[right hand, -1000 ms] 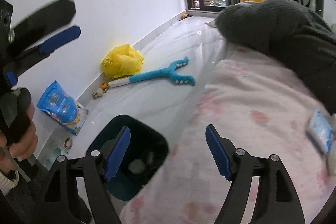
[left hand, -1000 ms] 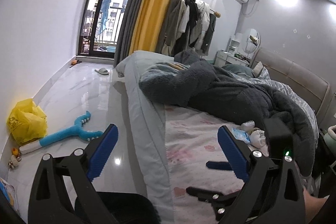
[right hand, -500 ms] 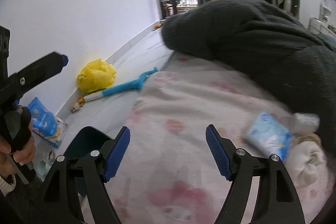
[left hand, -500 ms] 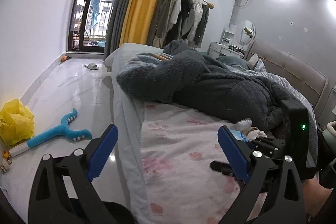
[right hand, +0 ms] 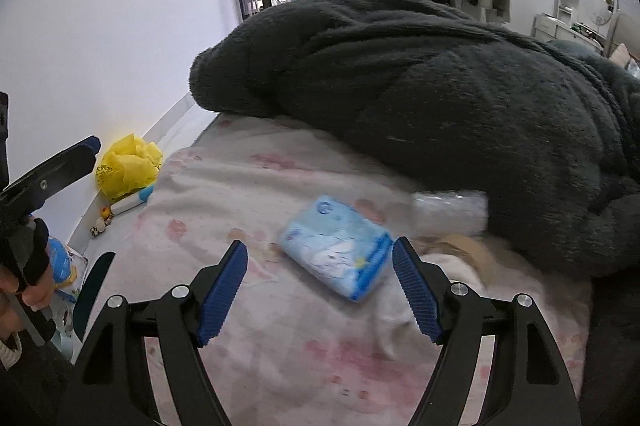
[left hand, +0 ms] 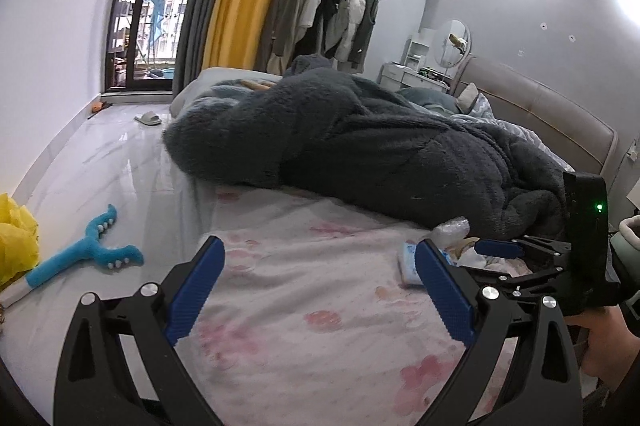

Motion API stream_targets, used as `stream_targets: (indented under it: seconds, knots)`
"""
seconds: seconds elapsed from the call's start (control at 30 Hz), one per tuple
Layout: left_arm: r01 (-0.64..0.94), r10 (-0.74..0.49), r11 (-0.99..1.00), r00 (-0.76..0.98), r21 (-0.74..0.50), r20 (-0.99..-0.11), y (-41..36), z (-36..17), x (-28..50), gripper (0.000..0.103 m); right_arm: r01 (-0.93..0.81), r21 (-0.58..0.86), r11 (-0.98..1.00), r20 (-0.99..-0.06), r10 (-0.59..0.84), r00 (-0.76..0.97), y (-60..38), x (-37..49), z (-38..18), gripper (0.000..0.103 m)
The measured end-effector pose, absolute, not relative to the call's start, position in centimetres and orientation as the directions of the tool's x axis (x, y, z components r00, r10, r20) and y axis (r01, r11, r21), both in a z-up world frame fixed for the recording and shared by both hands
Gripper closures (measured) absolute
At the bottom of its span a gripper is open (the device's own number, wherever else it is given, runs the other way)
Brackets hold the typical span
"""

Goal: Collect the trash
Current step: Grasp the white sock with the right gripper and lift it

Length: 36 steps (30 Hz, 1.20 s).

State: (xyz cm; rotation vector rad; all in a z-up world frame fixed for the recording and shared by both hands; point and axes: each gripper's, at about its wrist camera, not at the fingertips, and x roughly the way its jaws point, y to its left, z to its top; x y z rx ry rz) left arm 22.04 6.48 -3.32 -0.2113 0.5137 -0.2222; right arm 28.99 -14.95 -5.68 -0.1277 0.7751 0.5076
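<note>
Right wrist view shows the right gripper [right hand: 320,290] spread wide, empty, just short of a blue tissue pack [right hand: 338,246] on the pink sheet [right hand: 280,358]; the left gripper [left hand: 320,290] gapes empty too.

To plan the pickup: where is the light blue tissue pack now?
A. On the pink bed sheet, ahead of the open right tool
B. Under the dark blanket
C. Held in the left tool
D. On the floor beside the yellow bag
A: the tissue pack lies on the pink bed sheet, just ahead of the right tool, whose jaws stand open and empty.
</note>
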Motion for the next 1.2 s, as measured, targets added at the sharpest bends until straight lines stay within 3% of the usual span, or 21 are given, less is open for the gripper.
stream_targets:
  seconds: [0.6,0.87,1.03,1.2]
  knots:
    - [0.237,-0.337,0.938,0.801,-0.254,-0.495,-0.7,-4.8,25.1,0.006,-0.418,0.049,0.907,-0.735,0.316,0.600,-21.4,29.5,-7.7,0.028]
    - [0.268,-0.362,0.930,0.778,-0.250,-0.513,-3.5,-5.5,25.8,0.005,-0.373,0.015,0.928,-0.747,0.258,0.613,-24.2,29.3,-8.2,0.055]
    - [0.300,-0.366,0.930,0.762,-0.210,-0.534,-5.7,-6.1,26.5,0.005,-0.358,0.043,0.933,-0.741,0.270,0.615,-25.9,29.1,-8.1,0.066]
    - [0.315,-0.377,0.926,0.728,-0.209,-0.572,-7.1,-7.2,27.5,0.005,-0.361,0.096,0.928,-0.727,0.313,0.611,-27.5,28.7,-7.8,0.068]
